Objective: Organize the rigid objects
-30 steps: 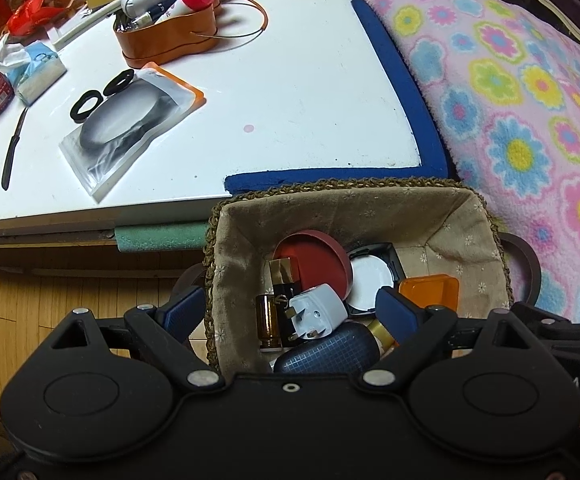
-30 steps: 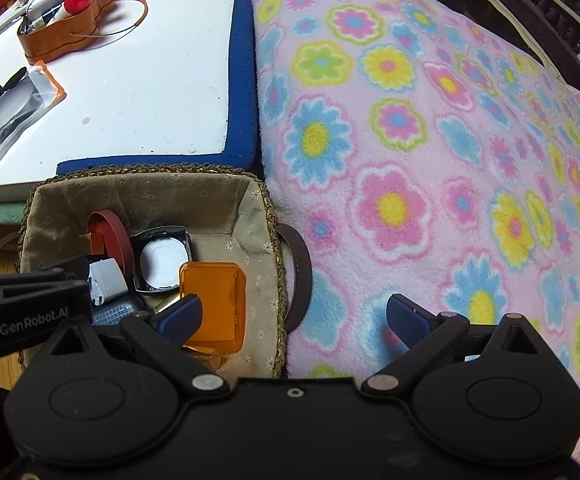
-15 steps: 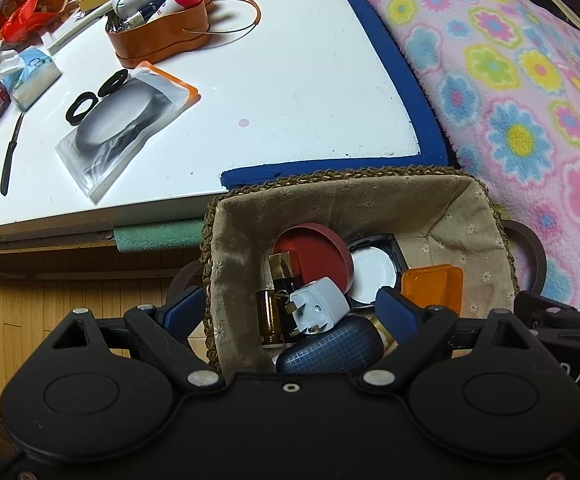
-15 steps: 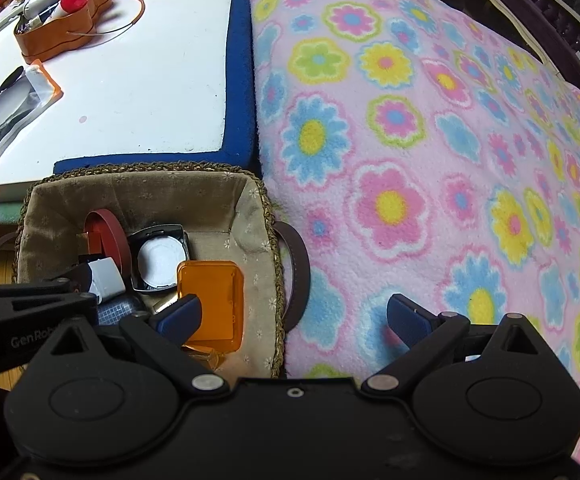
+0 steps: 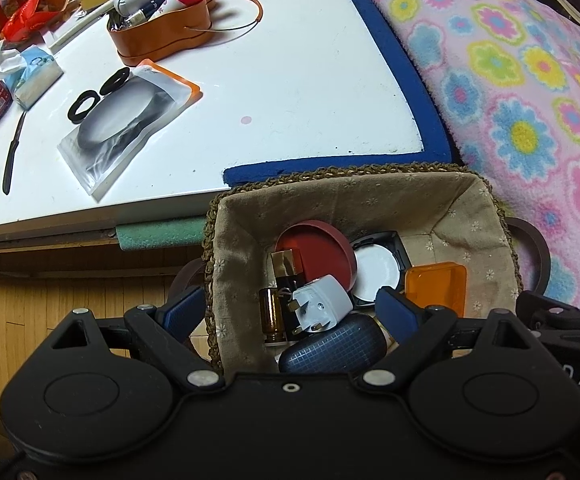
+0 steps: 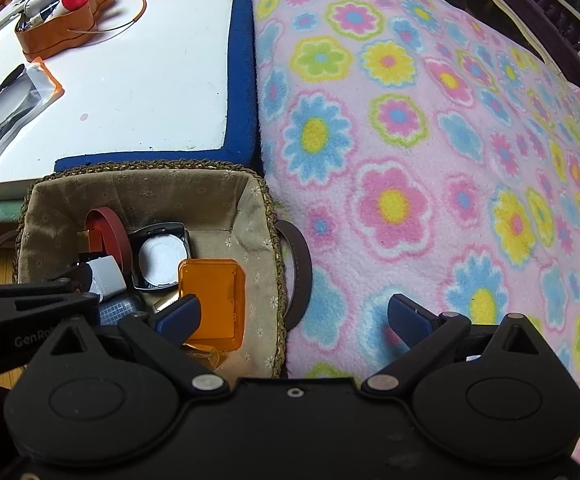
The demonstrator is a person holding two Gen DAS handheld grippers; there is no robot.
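Note:
A woven basket (image 5: 330, 174) with a beige cloth lining stands by the table edge; it also shows in the right wrist view (image 6: 145, 168). In it lie a red round lid (image 5: 322, 248), a black compact with a white disc (image 5: 378, 268), an orange plastic box (image 5: 436, 284), a white plug adapter (image 5: 322, 306), a brown vial (image 5: 271, 312) and a dark blue case (image 5: 334, 350). My left gripper (image 5: 290, 310) is open and empty, just above the basket. My right gripper (image 6: 294, 316) is open and empty, over the basket's right rim and handle (image 6: 300, 268).
A white table (image 5: 290, 80) with blue edge padding lies behind the basket. On it are an orange tin of pens (image 5: 161, 36), a clear pouch (image 5: 125, 120), black rings (image 5: 83, 102), tissues (image 5: 25, 72) and a black knife (image 5: 11, 156). A flowered blanket (image 6: 430, 160) lies right.
Both grippers have eased slightly forward and up over the basket, so it sits a little lower in view. Both stay open. The basket's contents have not moved.

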